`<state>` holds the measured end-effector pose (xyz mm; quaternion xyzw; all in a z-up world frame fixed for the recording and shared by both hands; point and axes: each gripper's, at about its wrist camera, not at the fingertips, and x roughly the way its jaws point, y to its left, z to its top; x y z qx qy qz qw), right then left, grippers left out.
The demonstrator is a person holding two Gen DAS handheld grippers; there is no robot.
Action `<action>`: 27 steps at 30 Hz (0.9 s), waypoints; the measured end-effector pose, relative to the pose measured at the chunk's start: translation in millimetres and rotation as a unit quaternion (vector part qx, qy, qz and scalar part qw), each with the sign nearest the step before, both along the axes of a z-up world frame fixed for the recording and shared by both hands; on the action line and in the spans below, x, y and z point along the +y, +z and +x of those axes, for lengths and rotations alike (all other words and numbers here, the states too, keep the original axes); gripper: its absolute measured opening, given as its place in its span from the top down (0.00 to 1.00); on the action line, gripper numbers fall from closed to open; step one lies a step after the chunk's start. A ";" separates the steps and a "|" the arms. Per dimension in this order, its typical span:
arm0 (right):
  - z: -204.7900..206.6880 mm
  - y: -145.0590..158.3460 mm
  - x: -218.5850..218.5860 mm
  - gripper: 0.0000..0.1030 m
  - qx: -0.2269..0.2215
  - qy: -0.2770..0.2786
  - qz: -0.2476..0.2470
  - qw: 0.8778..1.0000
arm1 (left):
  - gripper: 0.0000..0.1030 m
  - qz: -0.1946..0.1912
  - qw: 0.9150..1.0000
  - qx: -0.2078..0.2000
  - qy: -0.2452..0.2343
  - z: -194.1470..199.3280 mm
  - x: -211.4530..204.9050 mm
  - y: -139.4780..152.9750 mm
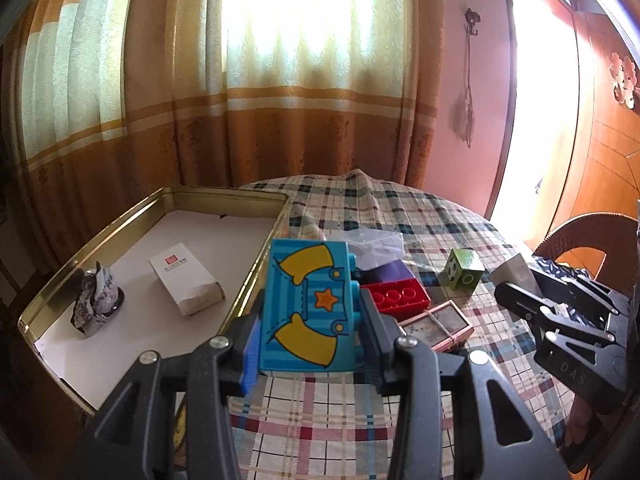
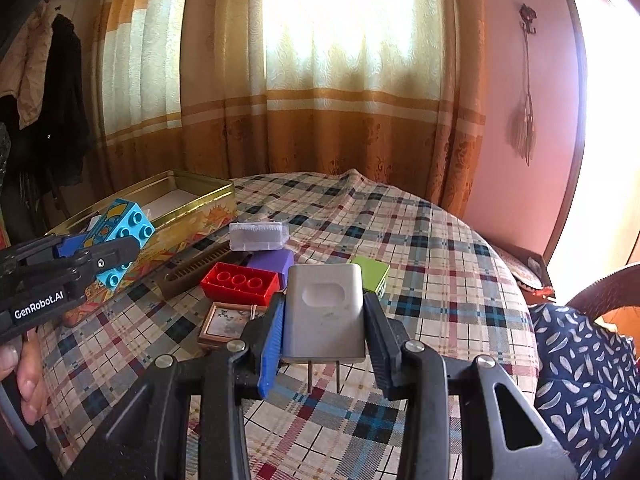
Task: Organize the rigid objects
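I take the gold tin [image 1: 160, 200] as my landmark; it is the biggest thing on the plaid tablecloth [image 1: 400, 216], sitting open at the table's left edge. Inside it, on the white liner, I see a white box [image 1: 186, 282] near the middle and a crumpled grey wrapper [image 1: 96, 304] toward the tin's near left corner.

My left gripper [image 1: 308, 344] is clamped on a blue toy brick [image 1: 308, 308], printed with yellow sleeves and an orange star, held in the air just right of the tin's right wall. From the right wrist camera the brick [image 2: 122, 236] hangs at the tin's near side wall, studs facing out.

My right gripper [image 2: 322, 344] is clamped on a grey wall charger [image 2: 325, 312], prongs pointing down, well to the right of the tin and above the cloth.

Loose on the cloth to the right of the tin: a purple block [image 2: 272, 262] with a clear plastic case [image 2: 259, 236] behind it, a red brick [image 2: 239, 282] lying with its hollows up, a small pink framed card [image 2: 224, 324] bound with a band, and, farthest from the tin, a green cube [image 1: 461, 274]. A dark comb [image 2: 200, 270] lies close along the tin's wall.
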<state>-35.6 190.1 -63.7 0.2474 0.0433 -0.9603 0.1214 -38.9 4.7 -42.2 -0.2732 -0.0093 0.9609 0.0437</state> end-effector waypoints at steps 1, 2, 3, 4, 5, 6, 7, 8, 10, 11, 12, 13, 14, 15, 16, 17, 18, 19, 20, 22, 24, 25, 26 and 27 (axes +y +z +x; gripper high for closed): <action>0.9 0.4 -0.3 0.61 0.003 0.001 0.001 1.000 | 0.60 0.000 1.000 0.002 0.001 0.4 -0.2 0.3; 1.9 0.7 -0.5 0.61 0.005 0.002 0.001 1.000 | 0.60 0.001 1.000 0.003 0.001 0.9 -0.1 0.8; 3.0 1.1 -0.7 0.61 0.009 0.003 0.002 1.000 | 0.60 0.001 1.000 0.004 0.002 1.3 -0.4 1.2; 4.1 1.6 -0.9 0.61 0.011 0.005 0.001 1.000 | 0.60 0.001 1.000 0.005 0.002 1.5 -0.7 1.5; 4.6 1.5 -1.7 0.61 0.012 0.007 0.001 1.000 | 0.60 0.001 1.000 0.006 0.002 1.8 -1.0 1.7; 5.0 1.7 -2.0 0.61 0.013 0.008 0.002 1.000 | 0.60 0.000 1.000 0.006 0.002 1.9 -1.0 1.9; 5.4 1.9 -1.9 0.61 0.015 0.008 0.001 1.000 | 0.60 0.000 1.000 0.007 0.002 1.6 -0.9 1.8; 5.5 2.1 -1.7 0.61 0.015 0.008 0.000 1.000 | 0.60 0.000 1.000 0.008 0.003 2.0 -1.1 2.0; 6.0 2.7 -1.0 0.61 0.017 0.008 -0.002 1.000 | 0.60 0.000 1.000 0.011 0.004 2.7 -1.3 2.3; 6.4 2.7 -0.5 0.61 0.018 0.009 -0.003 1.000 | 0.60 -0.001 1.000 0.012 0.005 2.8 -1.6 2.3; 6.2 2.9 -0.1 0.61 0.018 0.010 -0.004 1.000 | 0.60 -0.001 1.000 0.014 0.005 3.9 -1.7 2.6; 6.5 3.0 -0.1 0.61 0.020 0.011 -0.004 1.000 | 0.60 -0.001 1.000 0.015 0.006 4.7 -1.6 3.0; 6.7 3.1 -0.1 0.61 0.021 0.011 -0.004 1.000 | 0.60 -0.002 1.000 0.017 0.006 5.4 -1.4 3.0; 7.2 3.3 -0.1 0.61 0.023 0.012 -0.004 1.000 | 0.60 -0.002 1.000 0.019 0.007 6.2 -1.5 3.3; 8.1 3.3 -0.1 0.61 0.024 0.012 -0.004 1.000 | 0.60 -0.002 1.000 0.020 0.007 7.3 -1.2 3.4; 8.2 3.5 -0.2 0.61 0.025 0.012 -0.004 1.000 | 0.60 -0.003 1.000 0.022 0.008 7.5 -0.9 3.8; 8.5 3.8 -0.1 0.61 0.026 0.013 -0.005 1.000 | 0.60 -0.003 1.000 0.024 0.009 8.0 -0.9 4.1; 8.8 3.9 0.2 0.61 0.027 0.013 -0.005 1.000 | 0.60 -0.003 1.000 0.026 0.009 8.6 -0.9 4.5; 9.4 4.1 0.6 0.61 0.029 0.014 -0.007 0.999 | 0.60 -0.003 1.000 0.028 0.009 8.8 -1.0 5.2; 10.8 4.5 1.3 0.61 0.033 0.015 -0.009 0.999 | 0.60 -0.002 0.999 0.034 0.013 10.4 -1.8 6.2; 11.4 4.8 0.6 0.61 0.037 0.016 -0.008 0.999 | 0.60 0.000 0.999 0.040 0.014 12.4 -2.7 7.1; 11.9 4.8 0.0 0.61 0.038 0.017 -0.007 0.999 | 0.60 0.000 0.999 0.041 0.014 12.5 -2.8 7.4; 12.5 5.0 -0.6 0.61 0.040 0.018 -0.006 0.999 | 0.60 -0.001 0.999 0.042 0.015 12.9 -2.7 7.7; 13.1 5.1 -1.2 0.61 0.041 0.019 -0.006 0.999 | 0.60 -0.001 0.999 0.044 0.016 13.3 -2.8 8.0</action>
